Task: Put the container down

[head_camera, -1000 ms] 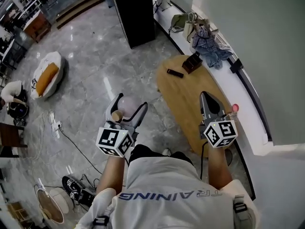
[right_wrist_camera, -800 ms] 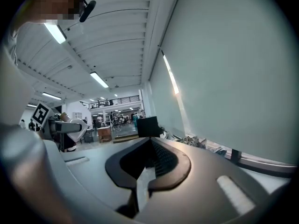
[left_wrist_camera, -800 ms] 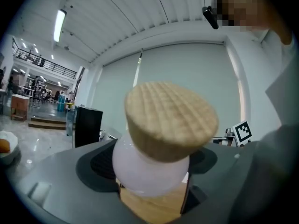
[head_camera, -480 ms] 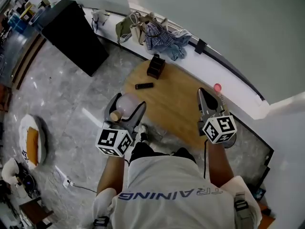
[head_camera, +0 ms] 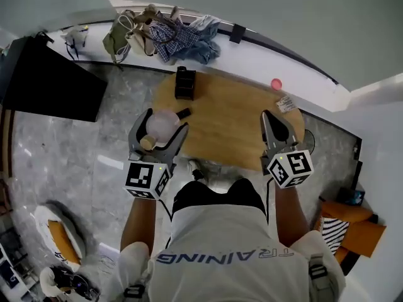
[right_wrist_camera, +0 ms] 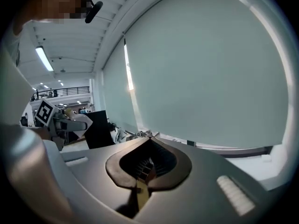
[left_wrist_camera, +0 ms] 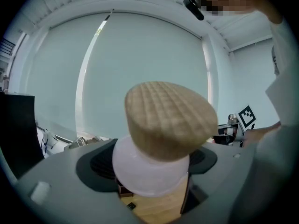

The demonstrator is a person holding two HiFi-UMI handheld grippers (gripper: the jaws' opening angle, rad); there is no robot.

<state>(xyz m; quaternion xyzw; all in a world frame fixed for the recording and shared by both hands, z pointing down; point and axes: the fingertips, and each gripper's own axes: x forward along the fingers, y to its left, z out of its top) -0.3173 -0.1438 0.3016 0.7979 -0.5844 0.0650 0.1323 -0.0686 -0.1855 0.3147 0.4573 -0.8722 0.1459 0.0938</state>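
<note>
Left hand-held gripper (head_camera: 162,122) is closed round the container (head_camera: 162,124), a pale rounded jar plugged with a cork stopper (head_camera: 148,143). In the left gripper view the stopper is turned back toward the camera, so the jar is judged to be held on its side, not upright. It is carried at the near left edge of the oval wooden surface (head_camera: 233,121) and is not yet set down. A slim black remote (head_camera: 183,113) lies just ahead of the jaws, and a black box (head_camera: 184,82) stands farther ahead. The right hand-held gripper (head_camera: 271,121) is clenched on nothing, well off to the right. The carrying step is judged to be in hand. Next, the jar would have to be brought over bare wood clear of the remote, turned base-down, lowered until supported, and only then released.
</note>
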